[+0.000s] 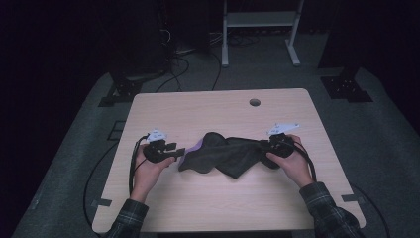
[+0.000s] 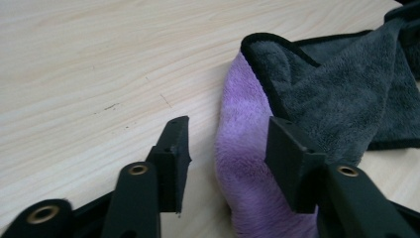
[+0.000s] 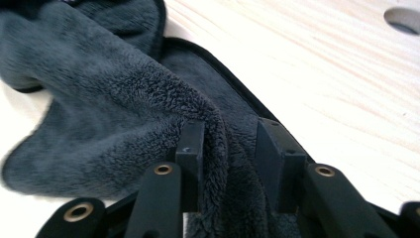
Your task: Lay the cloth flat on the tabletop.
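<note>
On one wooden table: one grey-purple cloth; two open claws.

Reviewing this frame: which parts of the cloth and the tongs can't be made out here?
- Cloth, high view: dim and small; how its folds are layered is unreadable.
- Cloth's lower end, left gripper view: purple side is cut off by the bottom edge.
- Right tongs, right gripper view: a cloth fold bunched between the jaws hides whether the pads press it.
- Left tongs, high view: too small to judge the gap.

Dim high view with black surroundings; gripper views bright (slightly soft, glary wood).
</note>
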